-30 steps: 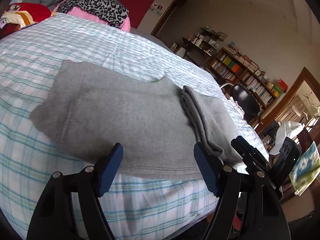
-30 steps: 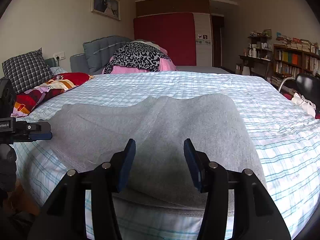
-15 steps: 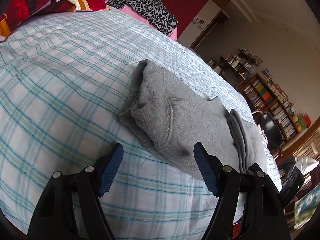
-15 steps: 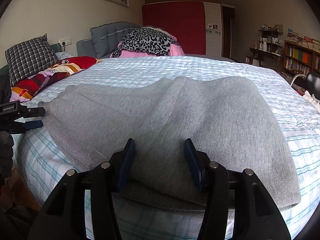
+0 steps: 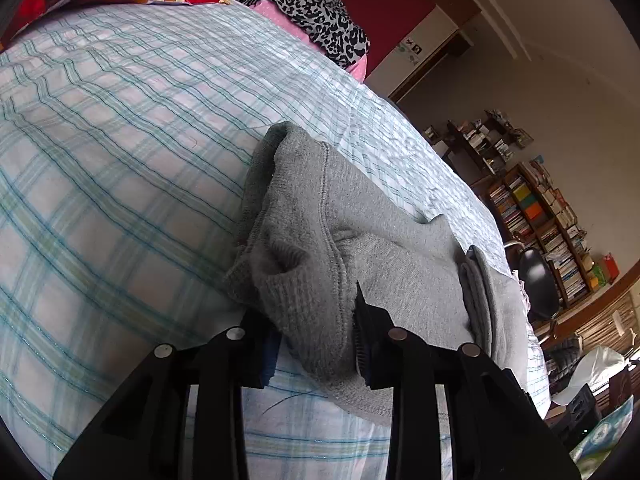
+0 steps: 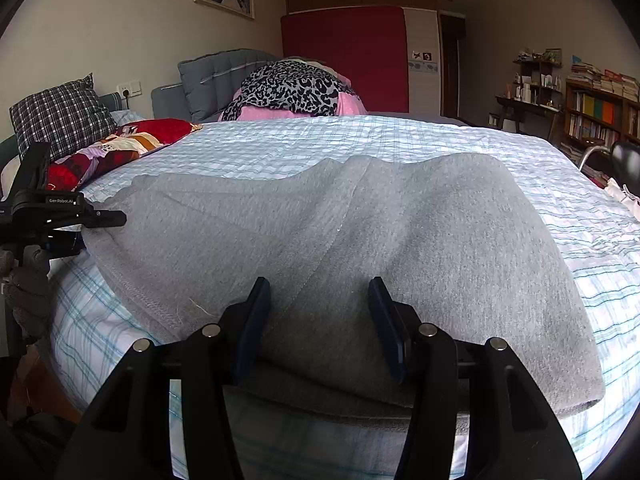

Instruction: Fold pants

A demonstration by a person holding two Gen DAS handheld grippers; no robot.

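Note:
Grey sweatpants (image 5: pixel 380 256) lie partly folded on a plaid bed sheet (image 5: pixel 120 152). In the left wrist view my left gripper (image 5: pixel 314 332) is closed on the ribbed waistband end, with cloth bunched between its fingers. In the right wrist view the pants (image 6: pixel 360 232) spread flat across the bed. My right gripper (image 6: pixel 320 320) is open, its fingers over the near folded edge with cloth between them. The left gripper (image 6: pixel 80 216) shows at the far left, at the waistband corner.
A leopard-print and pink bundle (image 6: pixel 292 92), a red patterned pillow (image 6: pixel 120 148) and a checked pillow (image 6: pixel 60 116) lie at the head of the bed. Bookshelves (image 6: pixel 600 116) and a black chair (image 5: pixel 540 284) stand to the right.
My left gripper has moved in to the waistband end and closed on it, bunching the cloth. My right gripper has moved in closer over the near fold and stays open.

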